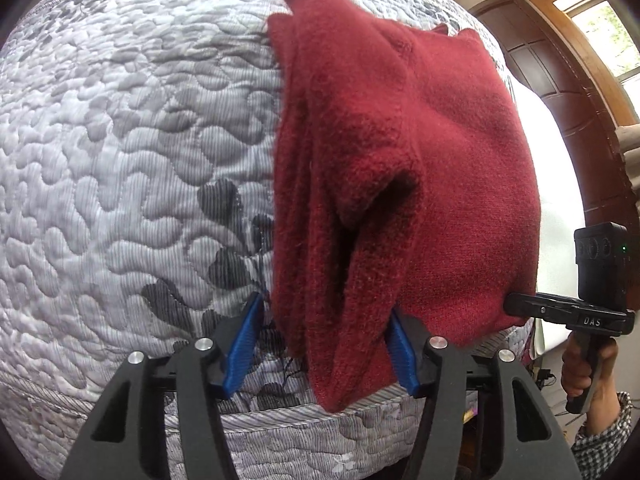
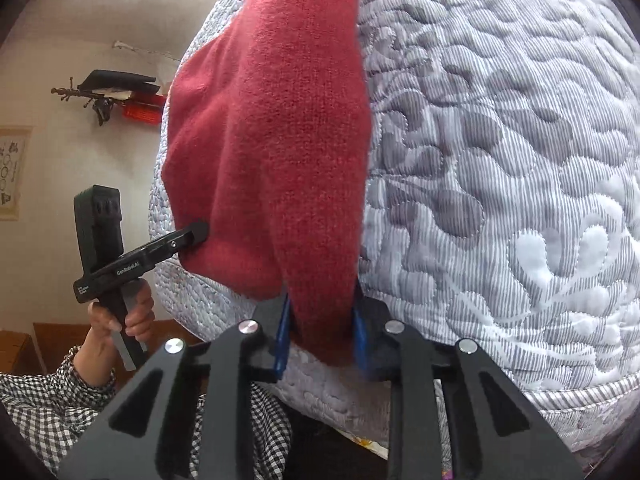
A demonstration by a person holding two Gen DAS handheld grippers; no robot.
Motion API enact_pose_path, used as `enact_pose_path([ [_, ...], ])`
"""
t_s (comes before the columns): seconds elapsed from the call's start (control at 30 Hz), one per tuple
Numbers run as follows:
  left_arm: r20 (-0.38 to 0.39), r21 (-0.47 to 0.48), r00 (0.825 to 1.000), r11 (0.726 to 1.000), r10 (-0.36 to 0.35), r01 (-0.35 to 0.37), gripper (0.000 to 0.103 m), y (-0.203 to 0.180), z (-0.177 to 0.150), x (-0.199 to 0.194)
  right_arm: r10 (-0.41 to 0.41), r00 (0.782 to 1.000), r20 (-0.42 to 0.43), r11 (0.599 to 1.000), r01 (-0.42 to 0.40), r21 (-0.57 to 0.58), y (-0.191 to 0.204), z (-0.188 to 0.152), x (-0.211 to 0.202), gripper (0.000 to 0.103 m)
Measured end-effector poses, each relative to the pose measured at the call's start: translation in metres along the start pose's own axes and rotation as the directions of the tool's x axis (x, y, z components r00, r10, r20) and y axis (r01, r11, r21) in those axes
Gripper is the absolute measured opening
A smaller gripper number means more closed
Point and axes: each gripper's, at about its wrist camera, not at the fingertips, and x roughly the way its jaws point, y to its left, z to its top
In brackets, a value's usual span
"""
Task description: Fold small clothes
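Nearest in the left wrist view, the left tool [image 1: 324, 344] has its two blue pads [image 1: 242, 350] pressed against a bunched lower edge of the dark red fleece garment [image 1: 400, 160], gripping that fold between them. The fleece hangs past the pads and over the edge of the bed. The right wrist view shows the same from the other corner: the right tool [image 2: 320, 334] has its blue pads [image 2: 282, 336] closed on a narrow hanging flap of the red fleece, with the cloth pinched between them and its tip drooping just below.

From both grips the garment runs away across the quilted bedspread [image 1: 120, 140], a grey and white cover with stitched leaf and pebble patterns. The fleece lies folded lengthwise in thick layers, with a dark pocket open between two layers just beyond the left tool. Its far end reaches toward the far side of the bed.

Seen from the left camera, the right tool sits at the garment's right near corner, its black tip touching the fleece, held by a hand [image 1: 584, 368] with a checked sleeve [image 1: 604, 436]. Seen from the right camera, the left tool touches the garment's left near corner, also in a hand [image 2: 124, 316] with a checked cuff.

Beyond the garment, past the bed, stand a dark wooden door [image 1: 560, 92] and a window [image 1: 608, 28]. On the other side there is a pale wall with a rack [image 2: 108, 92] of dark things.
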Motion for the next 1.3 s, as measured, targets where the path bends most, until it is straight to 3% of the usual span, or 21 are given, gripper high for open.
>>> enact_pose_path([
  [0.17,0.002,-0.006,1.000,1.000,-0.007,0.007,0.063,0.011,-0.001,0.012,-0.030,1.000,0.003,0.999,0.030,-0.016,-0.012,-0.008,0.012,0.027],
  [0.43,0.015,-0.002,1.000,1.000,0.004,-0.004,0.064,0.004,0.003,0.017,-0.092,0.996,0.011,0.995,0.092,-0.025,0.016,-0.007,0.028,0.030],
  [0.5,0.033,0.001,0.998,0.999,0.046,-0.046,0.074,-0.001,-0.006,0.009,-0.106,0.994,0.020,0.994,0.106,-0.009,0.024,-0.004,0.026,0.035],
  [0.63,0.055,-0.026,0.994,0.995,0.095,-0.093,0.082,-0.004,-0.014,-0.009,-0.163,0.985,0.048,0.987,0.164,-0.001,0.043,-0.008,0.019,0.048],
  [0.77,0.050,-0.079,0.990,0.989,0.129,-0.124,0.087,-0.002,-0.024,-0.021,-0.251,0.965,0.080,0.967,0.253,-0.017,0.066,-0.020,0.014,0.063],
  [1.03,0.041,-0.088,0.968,0.966,0.247,-0.243,0.088,-0.015,-0.052,-0.044,-0.377,0.916,0.136,0.921,0.386,-0.052,0.100,-0.039,0.011,0.079],
  [1.1,0.032,-0.089,0.965,0.962,0.262,-0.258,0.089,-0.020,-0.056,-0.052,-0.402,0.904,0.144,0.908,0.414,-0.062,0.107,-0.043,0.010,0.088],
  [1.17,0.027,-0.088,0.965,0.962,0.261,-0.258,0.090,-0.025,-0.063,-0.058,-0.427,0.889,0.164,0.893,0.443,-0.075,0.109,-0.049,0.007,0.090],
  [1.3,0.034,-0.079,0.964,0.962,0.264,-0.261,0.091,-0.028,-0.076,-0.076,-0.436,0.881,0.184,0.887,0.455,-0.078,0.126,-0.055,0.003,0.091],
])
